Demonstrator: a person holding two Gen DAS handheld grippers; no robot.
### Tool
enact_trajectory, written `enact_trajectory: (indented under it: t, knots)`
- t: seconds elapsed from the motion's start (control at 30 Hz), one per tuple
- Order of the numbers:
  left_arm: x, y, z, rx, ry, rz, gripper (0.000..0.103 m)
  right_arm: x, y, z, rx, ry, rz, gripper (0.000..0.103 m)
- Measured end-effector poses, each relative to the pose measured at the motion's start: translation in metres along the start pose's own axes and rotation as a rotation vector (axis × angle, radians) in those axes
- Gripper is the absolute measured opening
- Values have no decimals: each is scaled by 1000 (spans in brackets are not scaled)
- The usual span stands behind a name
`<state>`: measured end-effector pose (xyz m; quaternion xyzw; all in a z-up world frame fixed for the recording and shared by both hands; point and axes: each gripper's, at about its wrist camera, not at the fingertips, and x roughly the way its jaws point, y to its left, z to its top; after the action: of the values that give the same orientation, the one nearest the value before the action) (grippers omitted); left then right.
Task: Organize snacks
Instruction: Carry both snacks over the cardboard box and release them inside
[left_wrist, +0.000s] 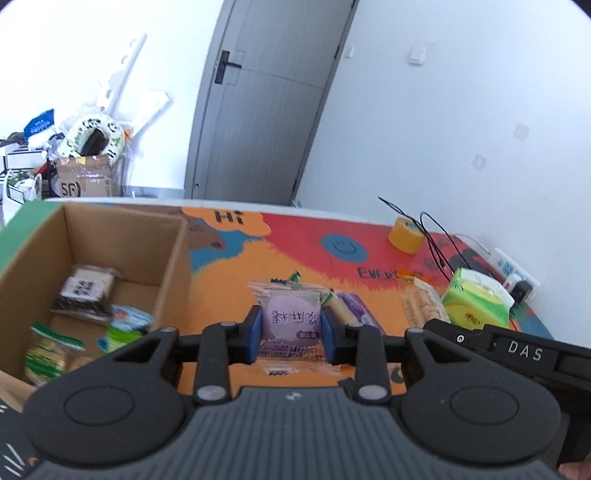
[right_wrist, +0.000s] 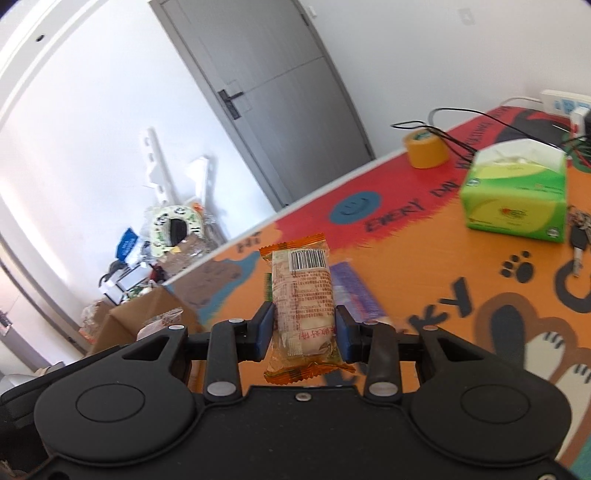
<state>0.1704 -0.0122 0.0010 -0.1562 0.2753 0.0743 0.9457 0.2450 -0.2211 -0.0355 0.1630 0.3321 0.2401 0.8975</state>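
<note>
We are mid-transfer, as we judge it: both grippers carry a snack and the box is the likely goal. Our left gripper (left_wrist: 291, 334) is clenched on a purple snack (left_wrist: 291, 320), its blue pads pressing the pack's two sides, and the pack hangs clear above the mat (left_wrist: 229, 280). Our right gripper (right_wrist: 305, 332) is clamped on an orange snack (right_wrist: 303, 306), gripped near its lower end so that the barcoded end sticks out past the fingers.

The next move, we think, calls for swinging each pack left over the box (left_wrist: 173, 266) and letting go only once it is inside the walls. The box wall is tall on the side facing us, so the packs must clear its rim first. The orange pack is long and soft; it may flop as we tilt.

The box stands at the left of the mat, open on top. In it we see a dark pack (left_wrist: 85, 291) toward the far side, a pale blue pack (left_wrist: 129, 318) nearer the right wall, and green-and-white packs (left_wrist: 48, 350) at the near left.

More snacks wait on the mat: a purple stick (left_wrist: 356, 308) just behind the held pack, and a biscuit pack (left_wrist: 421, 306) to its right, beside the tissue box (left_wrist: 476, 302). A tape roll (left_wrist: 406, 234) sits far off.
</note>
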Motion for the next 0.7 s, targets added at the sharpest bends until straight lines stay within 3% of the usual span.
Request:
enact_trajectory:
  t: [0.7]
  knots:
    - [-47,94,20,-108,-74,83,32,22,107,-8,-119,25,113,36]
